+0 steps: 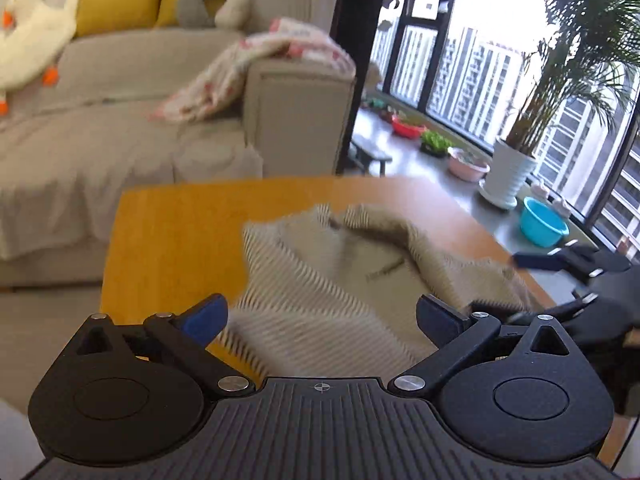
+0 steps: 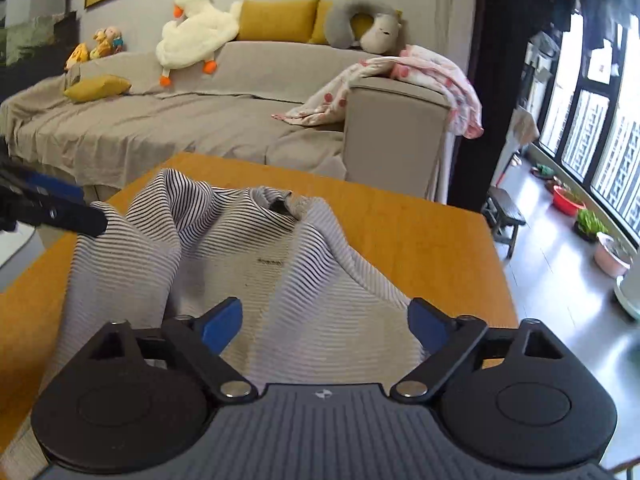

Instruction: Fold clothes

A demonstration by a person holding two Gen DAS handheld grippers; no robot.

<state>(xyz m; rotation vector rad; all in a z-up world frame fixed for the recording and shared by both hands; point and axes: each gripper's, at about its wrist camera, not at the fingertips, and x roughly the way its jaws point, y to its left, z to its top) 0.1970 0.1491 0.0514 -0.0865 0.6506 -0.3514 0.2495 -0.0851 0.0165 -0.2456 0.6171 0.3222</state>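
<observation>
Left hand-held gripper [image 1: 322,318]: jaws spread wide, nothing between them, blue pads [image 1: 206,320] clear of the cloth. Right hand-held gripper [image 2: 325,325]: also wide apart, holding nothing. Striped garment [image 2: 256,264] lies crumpled directly ahead of and beneath both, bunched into ridges on the orange table [image 2: 420,236]. Left view blurred. Beyond the table: grey sofa [image 2: 200,120] with a plush goose [image 2: 196,32].

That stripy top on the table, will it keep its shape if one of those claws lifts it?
Probably not. The striped top already lies in soft humps and folds on the wooden table, so it would likely droop from whichever point is pinched. It looks thin, hence probably light, and may slide when pushed.
</observation>
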